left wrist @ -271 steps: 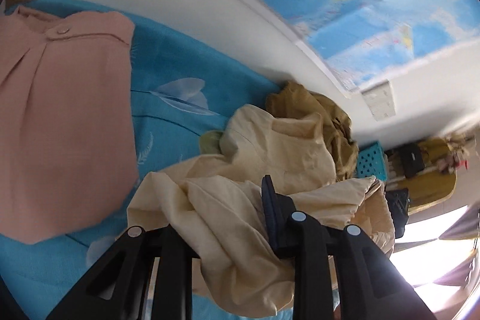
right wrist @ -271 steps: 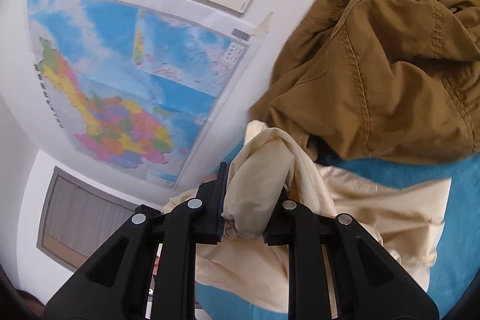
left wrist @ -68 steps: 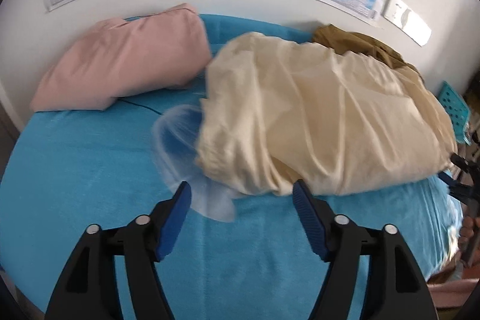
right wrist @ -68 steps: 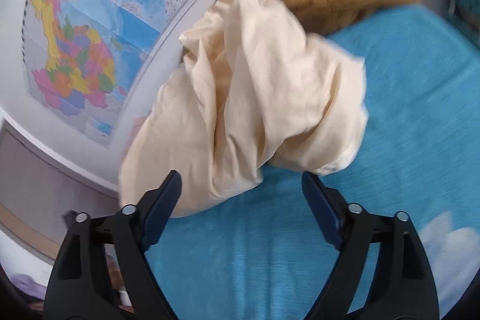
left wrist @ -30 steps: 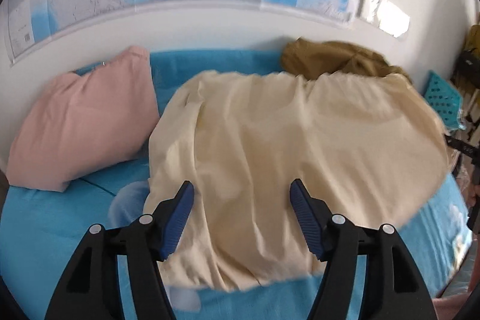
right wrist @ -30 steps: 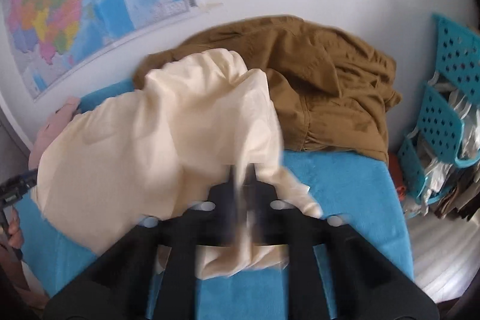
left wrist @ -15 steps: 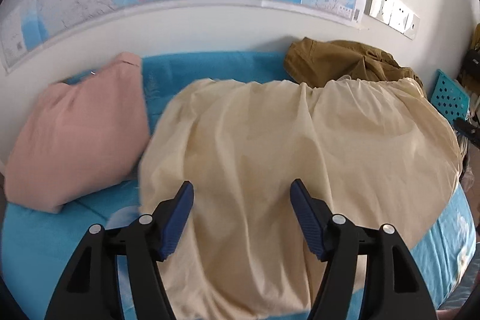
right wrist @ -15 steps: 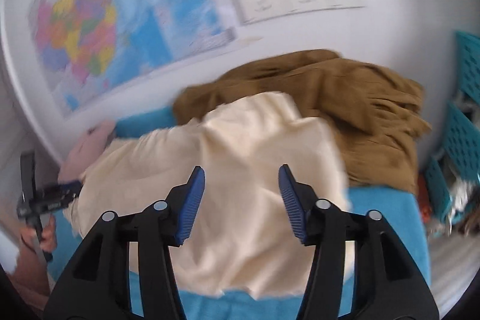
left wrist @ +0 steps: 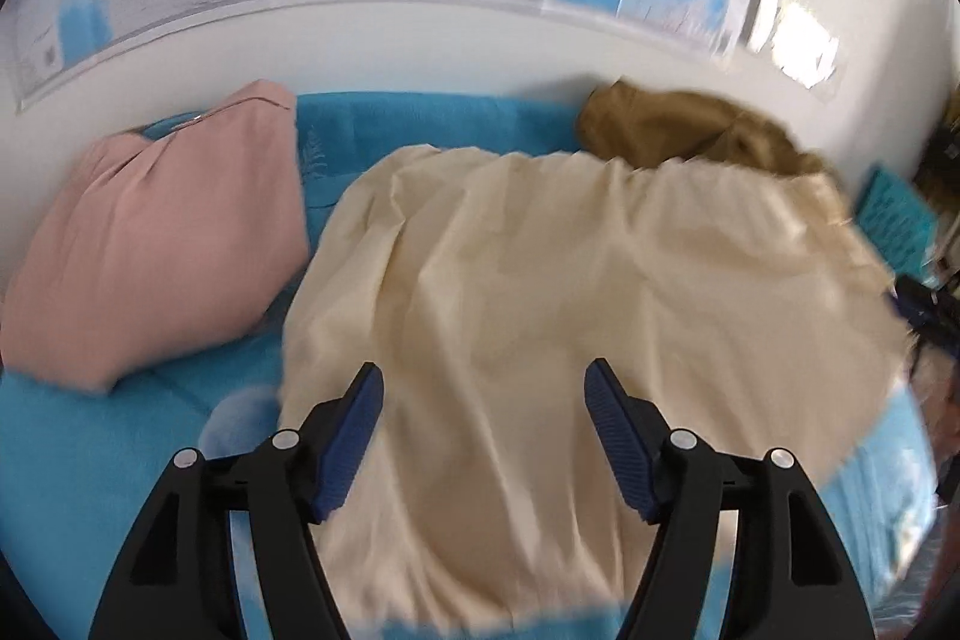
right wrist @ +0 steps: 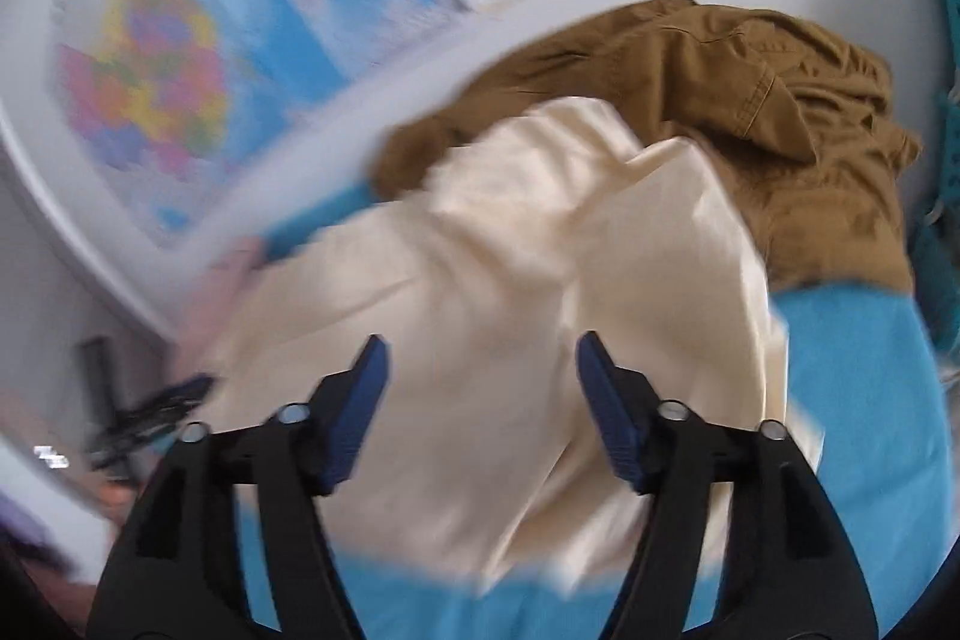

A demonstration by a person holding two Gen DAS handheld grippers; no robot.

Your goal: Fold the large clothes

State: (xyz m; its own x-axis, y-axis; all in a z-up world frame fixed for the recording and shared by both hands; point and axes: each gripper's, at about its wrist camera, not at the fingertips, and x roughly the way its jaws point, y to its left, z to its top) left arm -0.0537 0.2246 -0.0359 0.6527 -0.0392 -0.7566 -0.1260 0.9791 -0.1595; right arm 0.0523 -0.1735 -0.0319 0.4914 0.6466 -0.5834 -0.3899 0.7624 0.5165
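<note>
Spread rumpled over the blue bed [left wrist: 150,472], cream garment [left wrist: 540,292] looks light, limp and crease-prone, best pinched at a near hem corner; left tool [left wrist: 483,439] gaping above it, right tool [right wrist: 480,409] just sprung wide, both empty.

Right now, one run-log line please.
left gripper: open, empty | right gripper: just opened, empty | cream garment: spread on blue bedcover
</note>
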